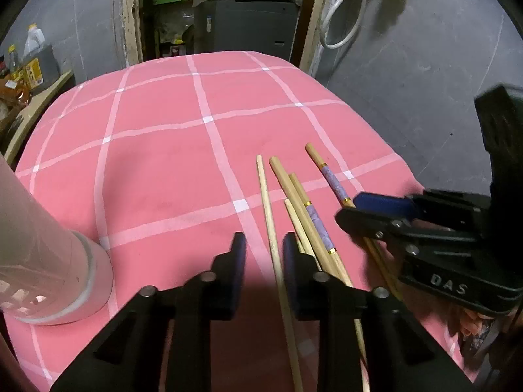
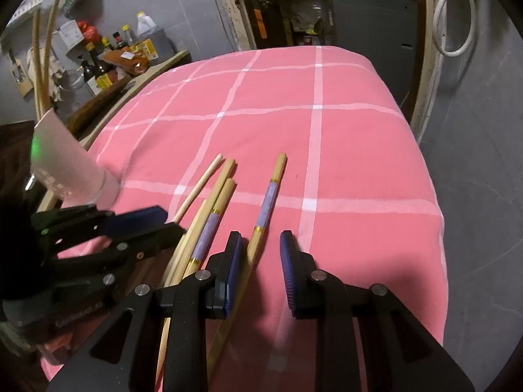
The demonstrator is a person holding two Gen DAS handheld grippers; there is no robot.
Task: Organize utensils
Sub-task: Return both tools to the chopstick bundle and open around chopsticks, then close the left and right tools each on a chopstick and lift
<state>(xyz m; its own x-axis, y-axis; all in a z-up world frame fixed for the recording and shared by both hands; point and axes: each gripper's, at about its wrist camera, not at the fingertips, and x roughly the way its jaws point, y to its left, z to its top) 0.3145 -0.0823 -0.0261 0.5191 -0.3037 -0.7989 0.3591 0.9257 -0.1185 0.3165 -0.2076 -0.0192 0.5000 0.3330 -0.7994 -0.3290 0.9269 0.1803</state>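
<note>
Several wooden chopsticks lie on the pink checked cloth (image 1: 163, 163). A plain thin chopstick (image 1: 269, 215) runs between the jaws of my left gripper (image 1: 261, 248), which is open just above the cloth. A chopstick with a purple band (image 2: 266, 209) lies apart from the others, between the jaws of my right gripper (image 2: 260, 245), which is open. The other chopsticks (image 2: 209, 215) lie bunched to its left. A white perforated holder (image 1: 49, 261) stands at the left on the cloth, also in the right wrist view (image 2: 68, 163), with two chopsticks (image 2: 42, 62) in it.
The cloth-covered table (image 2: 359, 150) drops off at its right and far edges to a grey floor. A wooden shelf with bottles (image 2: 108, 62) stands to the left. A dark cabinet (image 1: 248, 26) stands behind the table. The two grippers sit close side by side.
</note>
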